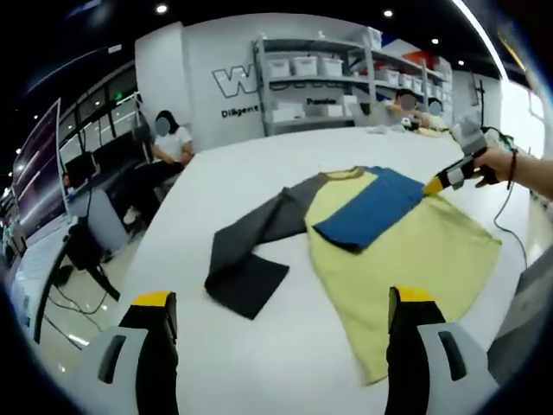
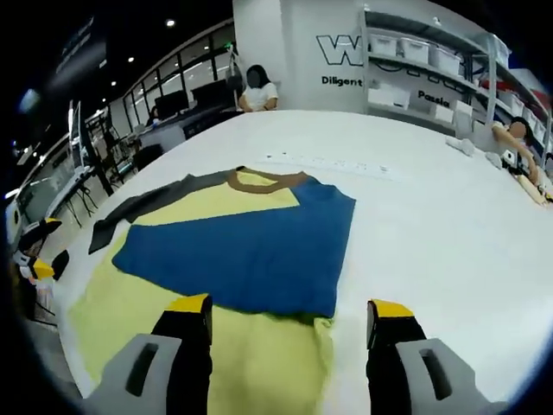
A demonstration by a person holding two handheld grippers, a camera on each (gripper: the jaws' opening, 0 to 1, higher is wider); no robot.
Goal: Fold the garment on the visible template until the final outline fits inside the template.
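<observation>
White worktable [image 1: 259, 173] carries the yellow long-sleeved shirt [image 1: 415, 251], blue sleeve [image 2: 251, 251] folded across its chest, grey sleeve [image 1: 251, 242] still outstretched; both grippers, left [image 1: 281, 328] and right [image 2: 285, 337], gape empty; next, pinch that grey cuff cleanly.

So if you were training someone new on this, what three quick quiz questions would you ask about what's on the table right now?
1. True or false: the blue sleeve lies folded across the yellow body of the garment.
2. Which part is spread flat on the white table, away from the body? A) the grey sleeve B) the collar C) the hem
3. Fill in: in the left gripper view, the right gripper sits at the ____ sleeve's edge.

Key: 1 true; 2 A; 3 blue.
</observation>
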